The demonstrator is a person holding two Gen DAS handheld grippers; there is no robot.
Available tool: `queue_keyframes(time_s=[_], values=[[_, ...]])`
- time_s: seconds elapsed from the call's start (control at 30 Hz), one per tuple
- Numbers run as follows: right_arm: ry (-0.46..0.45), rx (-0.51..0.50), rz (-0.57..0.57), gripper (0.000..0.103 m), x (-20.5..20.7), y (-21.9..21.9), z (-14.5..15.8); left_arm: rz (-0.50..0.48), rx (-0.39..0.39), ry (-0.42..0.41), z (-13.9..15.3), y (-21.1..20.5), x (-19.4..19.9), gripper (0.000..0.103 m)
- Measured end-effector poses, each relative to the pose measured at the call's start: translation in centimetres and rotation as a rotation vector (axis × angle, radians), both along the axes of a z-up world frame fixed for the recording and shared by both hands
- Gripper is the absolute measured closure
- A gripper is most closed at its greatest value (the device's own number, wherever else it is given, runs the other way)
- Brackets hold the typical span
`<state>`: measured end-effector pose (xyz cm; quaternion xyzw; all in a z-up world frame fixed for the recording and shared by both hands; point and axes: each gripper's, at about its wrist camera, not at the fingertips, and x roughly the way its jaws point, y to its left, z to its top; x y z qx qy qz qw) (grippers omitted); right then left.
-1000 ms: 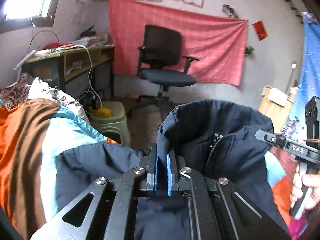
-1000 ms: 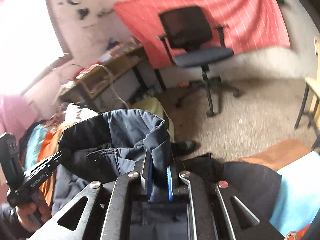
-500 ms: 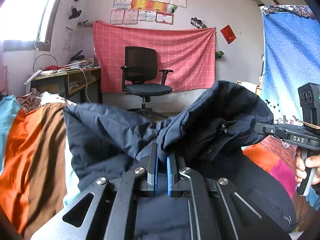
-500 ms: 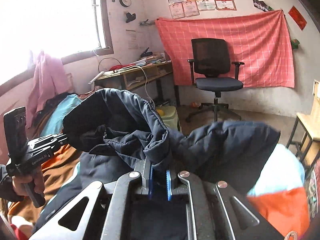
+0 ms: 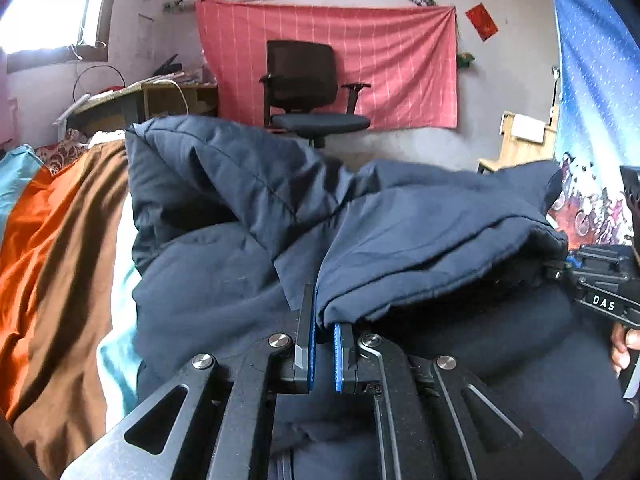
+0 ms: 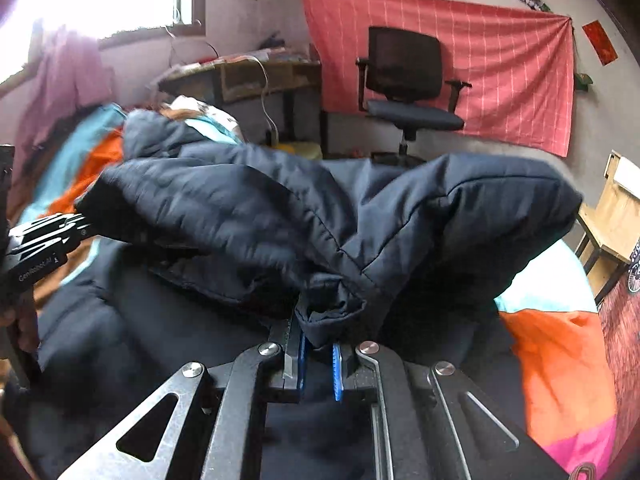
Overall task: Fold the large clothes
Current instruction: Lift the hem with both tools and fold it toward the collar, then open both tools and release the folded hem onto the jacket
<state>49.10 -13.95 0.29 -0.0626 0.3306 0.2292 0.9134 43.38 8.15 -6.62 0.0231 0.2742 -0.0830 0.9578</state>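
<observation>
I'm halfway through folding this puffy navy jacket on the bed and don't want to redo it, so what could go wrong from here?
1. The left gripper pinches only a thin edge of the navy jacket; it may slip out.
2. The right gripper holds a bunched wad, so the fold may land creased.
3. The padded fabric stands puffed up and may spring open once released on the bedspread.

We see a bed spread with a cover striped in orange, brown, teal and white. A dark blue padded jacket lies directly on it, bunched ahead of the left tool and beneath it.
</observation>
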Motion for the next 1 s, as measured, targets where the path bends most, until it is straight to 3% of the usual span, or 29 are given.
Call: queue_keyframes(time_s=[0.27,0.43,0.53,0.6,0.67,0.8,1.0], values=[[0.026,0.040,-0.015,0.092,3.0,-0.1,-1.8,-0.017,-0.005,0.023,-0.4,1.3,1.3,0.095],[-0.020,0.058,0.006,0.085,1.0,-1.7,-0.3,-0.080,0.012,0.030,0.6,2.9,-0.3,0.086],[-0.027,0.056,0.017,0.085,0.4,-1.9,-0.2,-0.074,-0.037,0.042,1.7,4.4,-1.4,0.086],[-0.024,0.045,0.021,0.086,0.4,-1.7,-0.4,-0.059,-0.072,0.021,3.3,5.4,-2.2,0.081],[-0.020,0.039,0.018,0.086,0.4,-1.4,-0.8,-0.036,-0.093,-0.032,5.1,5.9,-2.4,0.064],[-0.017,0.033,0.013,0.085,0.5,-1.1,-0.9,0.051,-0.091,-0.087,8.4,4.9,1.6,0.062],[-0.031,0.021,0.007,0.086,0.4,-0.7,-0.7,0.155,-0.070,-0.101,7.7,2.3,9.3,0.062]])
